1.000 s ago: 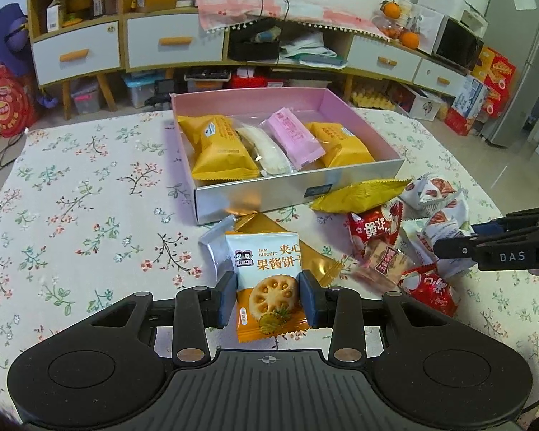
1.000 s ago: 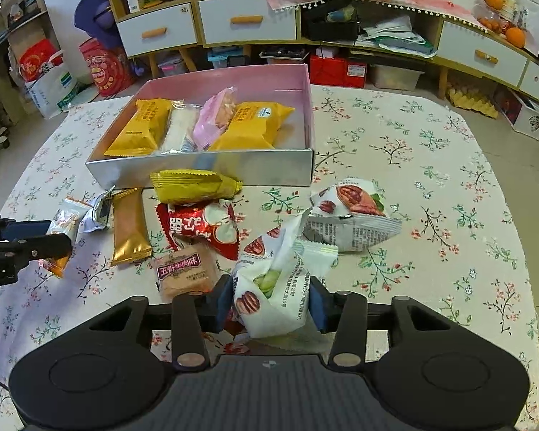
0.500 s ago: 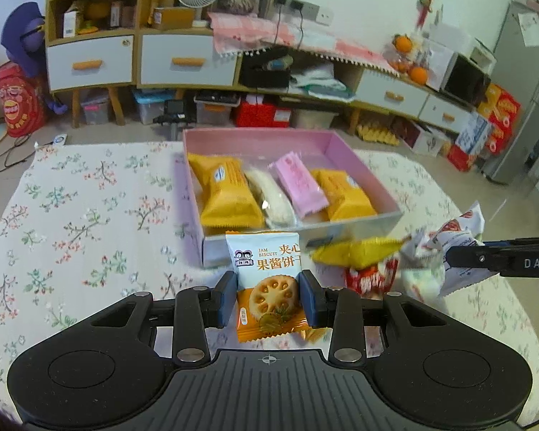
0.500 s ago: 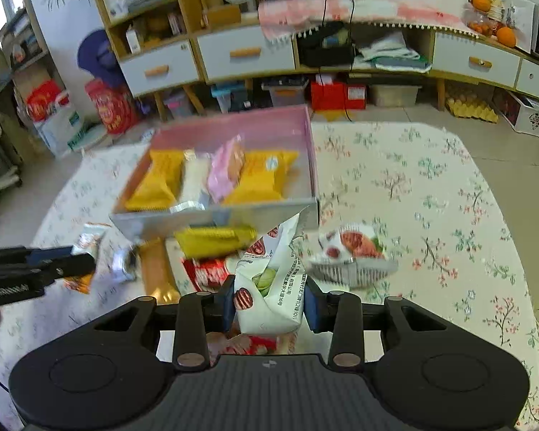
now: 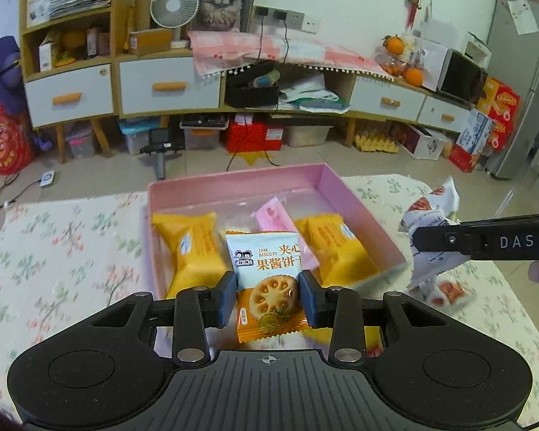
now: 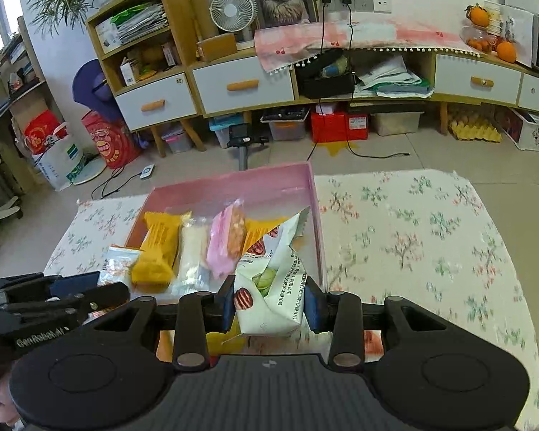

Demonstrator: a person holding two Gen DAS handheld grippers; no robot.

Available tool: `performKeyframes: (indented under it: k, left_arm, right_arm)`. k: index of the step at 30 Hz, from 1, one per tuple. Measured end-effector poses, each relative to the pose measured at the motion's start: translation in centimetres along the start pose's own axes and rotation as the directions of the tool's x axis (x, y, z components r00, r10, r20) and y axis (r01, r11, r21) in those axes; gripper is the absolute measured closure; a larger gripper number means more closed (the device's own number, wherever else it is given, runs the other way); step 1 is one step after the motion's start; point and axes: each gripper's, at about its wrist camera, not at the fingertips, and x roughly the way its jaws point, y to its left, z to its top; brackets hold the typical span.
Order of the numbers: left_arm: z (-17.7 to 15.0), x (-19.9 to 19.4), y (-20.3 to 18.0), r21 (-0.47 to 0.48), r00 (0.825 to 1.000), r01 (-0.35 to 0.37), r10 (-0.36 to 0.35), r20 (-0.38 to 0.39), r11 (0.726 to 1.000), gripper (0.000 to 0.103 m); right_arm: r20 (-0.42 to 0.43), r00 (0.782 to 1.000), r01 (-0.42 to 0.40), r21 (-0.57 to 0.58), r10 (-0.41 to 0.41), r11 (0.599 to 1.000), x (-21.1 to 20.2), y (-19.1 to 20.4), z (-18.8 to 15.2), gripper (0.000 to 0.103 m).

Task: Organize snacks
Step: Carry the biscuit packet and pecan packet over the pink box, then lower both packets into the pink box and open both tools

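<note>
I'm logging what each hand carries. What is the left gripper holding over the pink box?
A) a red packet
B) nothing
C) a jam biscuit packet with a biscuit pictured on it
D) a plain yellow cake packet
C: the left gripper is shut on the jam biscuit packet, above the pink box.
</note>
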Motion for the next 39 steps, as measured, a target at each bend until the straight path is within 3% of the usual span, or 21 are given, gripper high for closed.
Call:
performKeyframes:
  k: [10,19,32,35,37,39]
  left_arm:
    - [2.0,4.8,0.3,0.019,0.999,-0.017,0.016,0.039,1.0,0.068]
    - [2.6,8.3,2.9,-0.053,0.997,-0.066,0.068,0.042,0.996,0.068]
    - [2.6,9.4,4.0,-0.108,0.992,-0.04,0.052,0.113,0.993,0.067]
    - [2.9,9.5,3.7,-0.105,0.995,-0.033,0.043,0.086,0.994,0.06]
    - [3.1,9.4,3.4,-0.093,0.997,-0.022,0.029,0.074,0.995,0.05]
    - [3.1,9.2,2.9,-0.073,0.997,-0.032,0.037,0.073,0.997,0.04]
  right_arm:
    - [0.033,0.999,-0.003,-0.038,0.004,0.999,4.5,-0.4,2.9,0.093]
    - [0.051,0.998,-0.034,0.03,0.032,0.999,8.2,-1.7,3.5,0.093]
    - [0.101,0.993,-0.072,0.059,0.066,0.996,10.1,-1.3,4.0,0.09]
    - [0.107,0.992,-0.066,0.058,0.06,0.996,10.0,-1.3,4.1,0.087]
    - [0.11,0.993,-0.054,0.068,0.046,0.996,9.9,-1.5,4.2,0.064]
    - [0.115,0.992,-0.058,0.082,0.048,0.995,9.7,-1.8,4.2,0.061]
